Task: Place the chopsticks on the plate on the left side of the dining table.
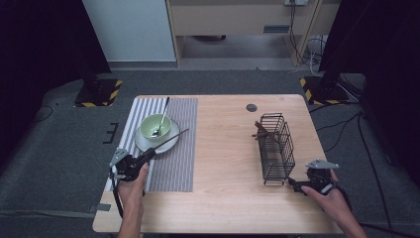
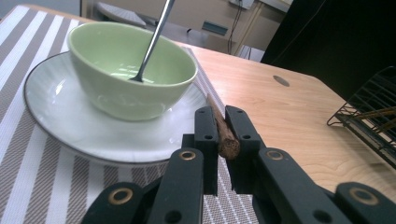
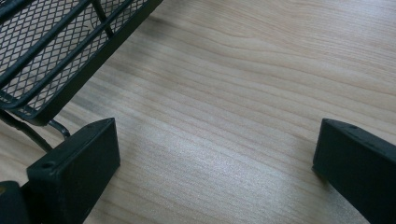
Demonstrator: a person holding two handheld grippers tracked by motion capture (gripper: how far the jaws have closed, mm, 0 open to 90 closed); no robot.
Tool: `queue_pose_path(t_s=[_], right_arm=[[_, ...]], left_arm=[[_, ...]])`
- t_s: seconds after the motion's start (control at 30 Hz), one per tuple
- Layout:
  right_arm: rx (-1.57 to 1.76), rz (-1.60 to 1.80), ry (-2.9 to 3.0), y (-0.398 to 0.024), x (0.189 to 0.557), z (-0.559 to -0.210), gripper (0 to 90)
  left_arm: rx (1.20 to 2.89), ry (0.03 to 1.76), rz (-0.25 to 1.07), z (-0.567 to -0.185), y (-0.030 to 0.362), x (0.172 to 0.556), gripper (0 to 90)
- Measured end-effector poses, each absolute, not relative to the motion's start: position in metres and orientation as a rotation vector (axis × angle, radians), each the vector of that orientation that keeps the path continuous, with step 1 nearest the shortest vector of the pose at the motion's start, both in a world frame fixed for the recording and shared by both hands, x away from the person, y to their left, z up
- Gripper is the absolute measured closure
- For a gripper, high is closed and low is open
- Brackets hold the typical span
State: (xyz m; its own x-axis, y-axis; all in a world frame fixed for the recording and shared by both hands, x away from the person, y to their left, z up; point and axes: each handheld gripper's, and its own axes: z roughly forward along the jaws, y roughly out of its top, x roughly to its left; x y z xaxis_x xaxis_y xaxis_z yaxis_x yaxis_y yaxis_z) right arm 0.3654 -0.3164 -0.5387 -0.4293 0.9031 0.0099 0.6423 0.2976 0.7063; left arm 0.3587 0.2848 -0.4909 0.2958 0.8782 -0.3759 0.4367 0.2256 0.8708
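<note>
Left gripper view: chopstick point(image 2: 223, 130) clamped between the jaws, end protruding backward.

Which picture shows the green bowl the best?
The left gripper view: the green bowl is big and close, sitting on its plate with a spoon inside. The high view shows the bowl small and far away.

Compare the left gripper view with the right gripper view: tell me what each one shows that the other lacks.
Left gripper view: the left gripper shut on a brown chopstick, beside a green bowl holding a spoon, on a white plate and striped placemat. Right gripper view: the right gripper, jaws wide apart, nothing between them. Both: the black wire basket and wooden table.
</note>
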Motion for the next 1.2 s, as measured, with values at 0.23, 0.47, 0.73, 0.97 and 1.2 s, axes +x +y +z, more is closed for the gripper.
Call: queue_pose_path(t_s=[0.23,0.47,0.73,0.97,1.2], right_arm=[[1.384,0.91,2.18,-0.316,0.365,-0.539,0.6],[1.385,0.91,2.18,-0.316,0.365,-0.539,0.6],[1.382,0.91,2.184,-0.317,0.365,-0.539,0.6],[1.382,0.911,2.184,-0.317,0.365,-0.539,0.7],[1.376,0.909,2.186,-0.317,0.365,-0.539,0.7]], left_arm=[[1.391,1.322,0.473,-0.492,0.288,0.356,83.5],[1.368,1.342,0.423,-0.497,0.294,0.355,83.3],[1.397,1.342,0.373,-0.504,0.3,0.358,83.1],[1.398,1.346,0.329,-0.509,0.303,0.359,83.0],[1.406,1.341,0.3,-0.512,0.304,0.361,83.0]])
